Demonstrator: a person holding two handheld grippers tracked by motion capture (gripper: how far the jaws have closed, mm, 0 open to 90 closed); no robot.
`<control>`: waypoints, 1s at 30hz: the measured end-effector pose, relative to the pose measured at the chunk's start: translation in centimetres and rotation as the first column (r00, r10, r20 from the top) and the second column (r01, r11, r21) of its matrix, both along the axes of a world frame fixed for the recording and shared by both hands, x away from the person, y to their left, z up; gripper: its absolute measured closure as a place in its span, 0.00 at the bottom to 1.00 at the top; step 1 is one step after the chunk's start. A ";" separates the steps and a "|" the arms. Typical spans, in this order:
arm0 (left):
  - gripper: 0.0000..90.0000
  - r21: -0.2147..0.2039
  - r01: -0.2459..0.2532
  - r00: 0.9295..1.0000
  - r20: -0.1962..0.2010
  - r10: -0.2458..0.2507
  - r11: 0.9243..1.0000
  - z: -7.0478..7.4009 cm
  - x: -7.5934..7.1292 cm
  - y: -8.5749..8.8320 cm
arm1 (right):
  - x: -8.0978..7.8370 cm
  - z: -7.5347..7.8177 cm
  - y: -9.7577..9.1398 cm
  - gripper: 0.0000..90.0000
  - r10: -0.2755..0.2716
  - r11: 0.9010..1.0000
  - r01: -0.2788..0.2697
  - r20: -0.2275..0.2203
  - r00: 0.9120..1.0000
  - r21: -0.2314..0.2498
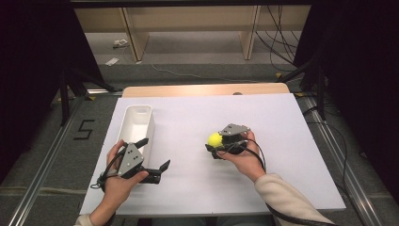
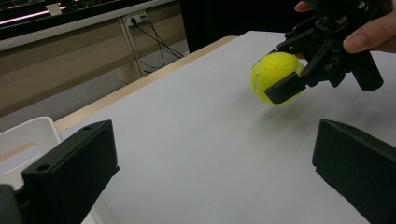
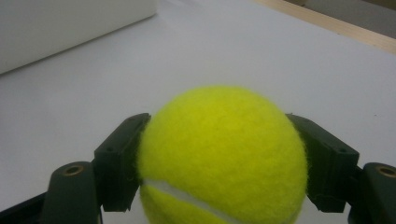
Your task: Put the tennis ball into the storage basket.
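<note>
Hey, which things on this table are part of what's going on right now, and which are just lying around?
In use:
- tennis ball, clamped in the right tool
- white bin, probably where the ball goes
- left tool, open beside the bin

Lying about:
- white scraps on the floor beyond the table
- loose cables at the back right

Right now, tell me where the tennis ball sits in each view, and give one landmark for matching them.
High view: tennis ball right of centre, clamped in the right gripper.
Left gripper view: upper right, between that gripper's jaws.
Right gripper view: centre bottom, pinched on both sides.
Shared landmark: white bin, at left in all three.
</note>
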State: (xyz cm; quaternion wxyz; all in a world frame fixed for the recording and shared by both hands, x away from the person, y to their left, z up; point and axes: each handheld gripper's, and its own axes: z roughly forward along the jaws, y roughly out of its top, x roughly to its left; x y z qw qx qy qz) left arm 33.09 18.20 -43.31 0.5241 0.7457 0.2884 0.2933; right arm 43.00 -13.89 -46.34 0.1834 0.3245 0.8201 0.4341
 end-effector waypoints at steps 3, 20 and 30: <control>0.00 0.002 0.000 1.000 0.000 0.000 1.000 0.0 0.0 0.0 | 0.0 0.1 0.0 0.30 -0.002 1.000 0.002 0.000 1.000 0.005; 0.00 0.000 0.002 1.000 0.001 -0.002 1.000 0.0 0.0 0.0 | -0.3 1.1 0.1 0.30 0.002 1.000 -0.003 0.021 1.000 0.026; 0.00 0.000 0.002 1.000 0.002 -0.002 1.000 0.0 0.0 0.0 | -0.2 1.7 -0.1 0.29 -0.007 0.999 0.006 0.033 0.999 0.038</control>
